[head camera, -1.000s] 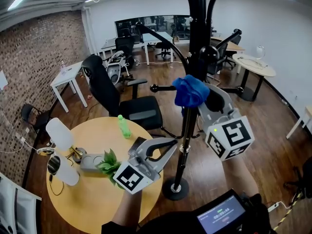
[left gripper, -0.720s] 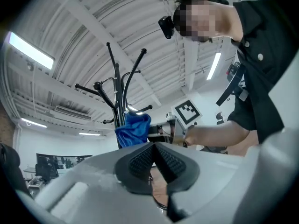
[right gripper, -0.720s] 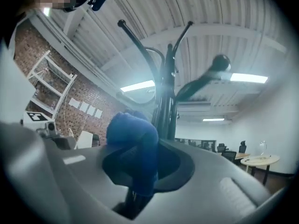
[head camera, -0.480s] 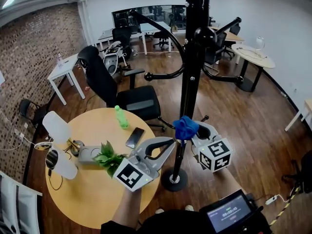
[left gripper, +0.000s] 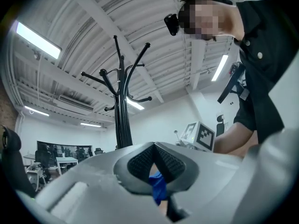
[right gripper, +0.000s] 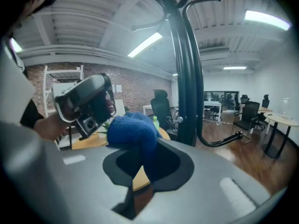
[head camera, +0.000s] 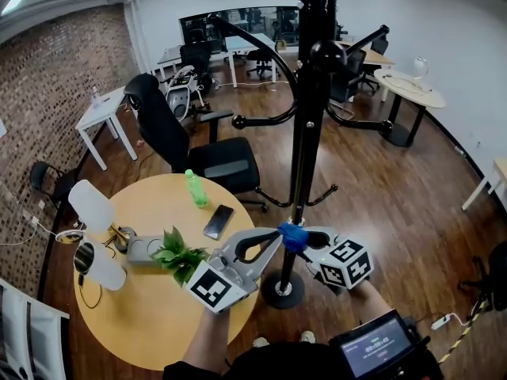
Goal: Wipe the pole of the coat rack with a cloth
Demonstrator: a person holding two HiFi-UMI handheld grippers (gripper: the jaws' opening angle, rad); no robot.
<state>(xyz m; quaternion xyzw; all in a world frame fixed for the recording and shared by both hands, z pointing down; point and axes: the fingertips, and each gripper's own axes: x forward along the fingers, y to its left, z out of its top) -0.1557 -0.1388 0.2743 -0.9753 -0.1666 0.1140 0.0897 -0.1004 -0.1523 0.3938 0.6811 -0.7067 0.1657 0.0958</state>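
Lower centre of the head view: right claw is pinching the blue cloth right at the coat rack pole, low down near its base. Left claw sits just beside it, pressed together with nothing in it. The pole stands upright, its top cut off at the upper edge.

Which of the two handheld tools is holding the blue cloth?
The right tool, its jaws clamped on the blue cloth by the coat rack pole. The left tool is shut with nothing between its jaws.
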